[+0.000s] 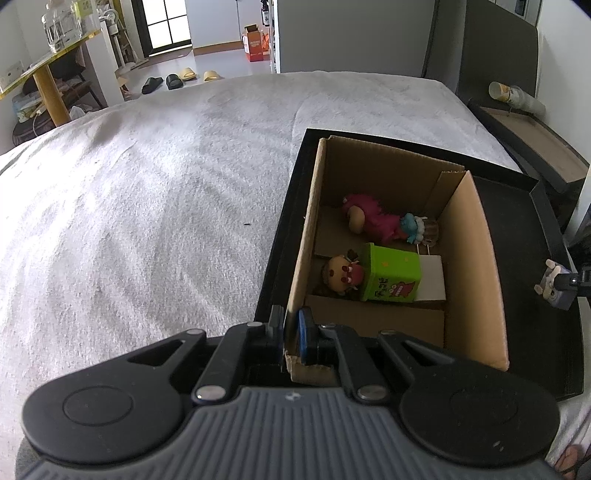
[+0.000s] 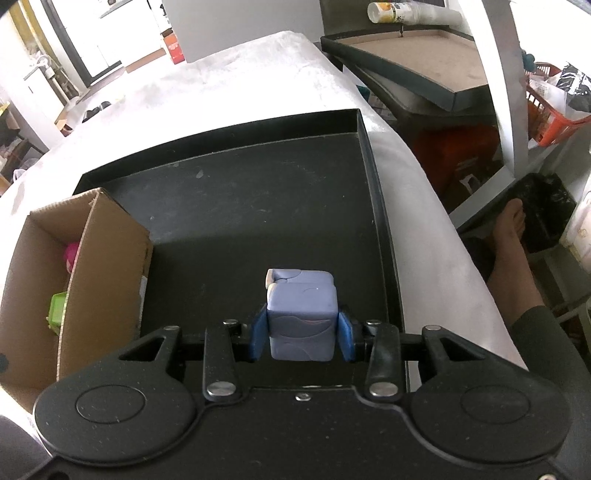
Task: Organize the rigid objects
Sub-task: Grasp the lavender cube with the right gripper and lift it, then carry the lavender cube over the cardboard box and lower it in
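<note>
My right gripper (image 2: 301,338) is shut on a blue-grey block toy (image 2: 301,314), its blue pads (image 2: 258,334) pressing both sides above the black tray (image 2: 258,199). The same toy (image 1: 554,288) shows at the right edge of the left wrist view, clamped in the other gripper. My left gripper (image 1: 291,336) is shut on the near left wall of the cardboard box (image 1: 476,266), which stands in the tray (image 1: 524,229). Inside the box lie a pink furry figure (image 1: 373,221), a green carton toy (image 1: 391,277) and a brown round-headed figure (image 1: 340,275).
The tray rests on a white bed cover (image 1: 147,184). A dark shelf with a paper cup (image 2: 391,13) stands beyond the bed. A person's bare foot (image 2: 511,225) is on the floor at right, near an orange basket (image 2: 554,122).
</note>
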The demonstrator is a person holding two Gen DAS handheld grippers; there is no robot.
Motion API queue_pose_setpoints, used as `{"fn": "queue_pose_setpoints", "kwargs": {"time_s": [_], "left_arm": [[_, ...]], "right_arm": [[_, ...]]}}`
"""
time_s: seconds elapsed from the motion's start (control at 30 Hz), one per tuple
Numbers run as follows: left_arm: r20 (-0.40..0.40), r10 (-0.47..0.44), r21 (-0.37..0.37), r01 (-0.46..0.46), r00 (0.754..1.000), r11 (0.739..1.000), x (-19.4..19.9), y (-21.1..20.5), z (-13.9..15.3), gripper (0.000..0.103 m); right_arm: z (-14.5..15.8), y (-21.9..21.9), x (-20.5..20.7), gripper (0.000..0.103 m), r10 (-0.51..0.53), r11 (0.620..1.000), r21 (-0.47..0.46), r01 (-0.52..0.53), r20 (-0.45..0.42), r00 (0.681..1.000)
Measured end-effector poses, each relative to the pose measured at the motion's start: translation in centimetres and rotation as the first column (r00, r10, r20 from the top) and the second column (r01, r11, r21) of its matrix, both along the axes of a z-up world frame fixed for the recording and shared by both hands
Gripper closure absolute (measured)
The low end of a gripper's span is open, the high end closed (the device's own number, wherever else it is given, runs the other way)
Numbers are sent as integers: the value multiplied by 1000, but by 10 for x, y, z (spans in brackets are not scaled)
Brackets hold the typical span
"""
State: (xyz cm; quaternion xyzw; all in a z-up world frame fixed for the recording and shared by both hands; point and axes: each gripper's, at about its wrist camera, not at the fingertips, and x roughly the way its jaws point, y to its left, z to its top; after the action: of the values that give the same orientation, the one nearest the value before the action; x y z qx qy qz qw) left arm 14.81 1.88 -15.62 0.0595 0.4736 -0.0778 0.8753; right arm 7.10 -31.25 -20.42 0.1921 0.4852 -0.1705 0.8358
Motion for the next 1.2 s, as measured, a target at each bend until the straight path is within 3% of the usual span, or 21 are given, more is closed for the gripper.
{"fn": "queue_pose_setpoints", "kwargs": {"time_s": [0.57,1.2], "left_arm": [[-8,-9,-17,9,1000,1000,3,4,-2,96],[-36,-20,-131,15,999,991,11,21,-3,96]], "right_arm": [[49,27,3,65,92,995,-45,-90,43,995],[99,86,27,65,223,974,-65,-219,79,972]]}}
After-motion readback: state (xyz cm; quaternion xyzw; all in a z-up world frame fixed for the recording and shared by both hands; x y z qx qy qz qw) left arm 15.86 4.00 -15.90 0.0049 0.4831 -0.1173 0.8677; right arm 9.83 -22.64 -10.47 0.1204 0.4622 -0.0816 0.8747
